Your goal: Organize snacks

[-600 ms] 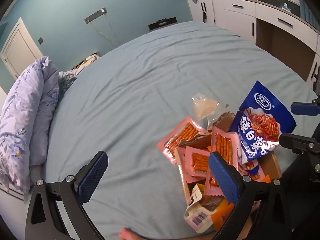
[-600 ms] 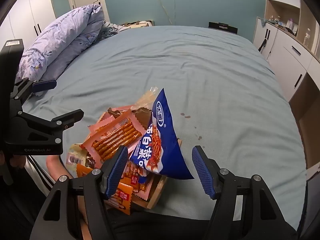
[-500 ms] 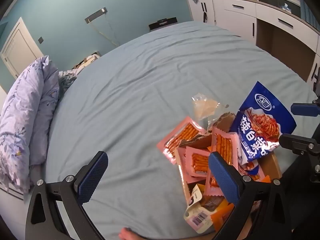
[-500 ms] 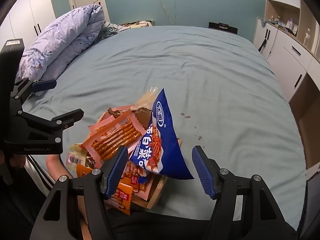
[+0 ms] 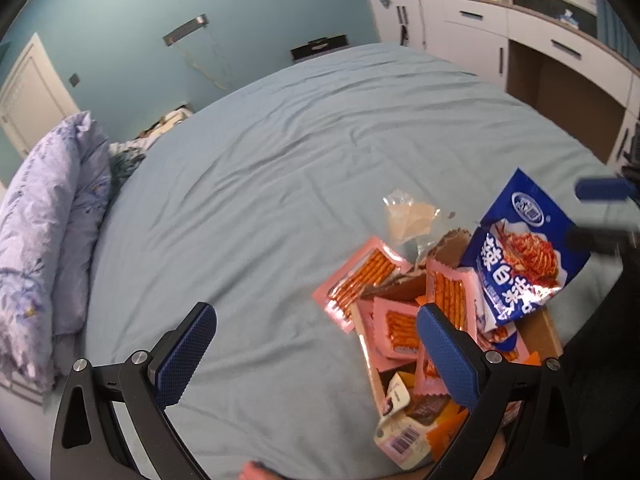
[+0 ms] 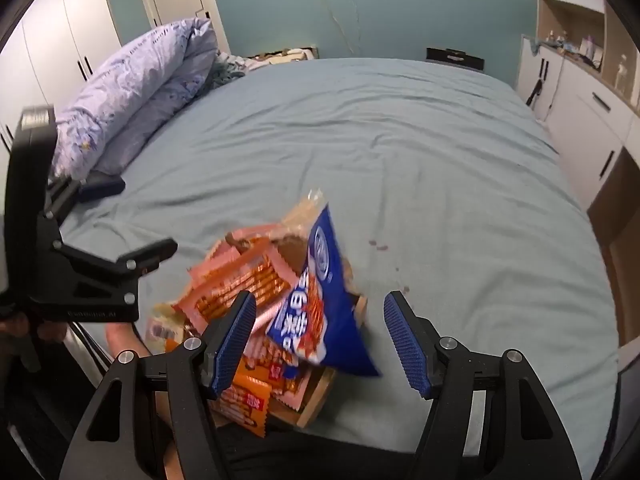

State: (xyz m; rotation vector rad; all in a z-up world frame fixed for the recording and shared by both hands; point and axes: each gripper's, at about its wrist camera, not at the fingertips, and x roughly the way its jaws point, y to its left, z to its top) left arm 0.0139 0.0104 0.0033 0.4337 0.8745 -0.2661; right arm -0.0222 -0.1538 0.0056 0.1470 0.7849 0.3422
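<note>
A pile of snack packets sits in a shallow wooden tray (image 5: pixel 545 330) on the bed's near edge. A tall blue bag (image 5: pixel 520 248) stands on top; it also shows in the right wrist view (image 6: pixel 316 300). Pink packets of orange sticks (image 5: pixel 362 276) (image 6: pixel 240 280), orange packets (image 6: pixel 246 396) and a clear packet (image 5: pixel 408 216) lie around it. My left gripper (image 5: pixel 316 356) is open and empty, left of the pile. My right gripper (image 6: pixel 320 336) is open and empty, hovering just above the blue bag.
The light blue bed sheet (image 5: pixel 300 152) stretches away behind the pile. A rolled floral duvet (image 5: pixel 44 232) (image 6: pixel 132 92) lies at the left. White cabinets (image 5: pixel 520 40) stand along the right wall. A bare foot (image 6: pixel 124 338) shows by the tray.
The right gripper has shifted slightly forward toward the blue bag, with motion blur. The left gripper has barely moved. The snacks lie as before.
</note>
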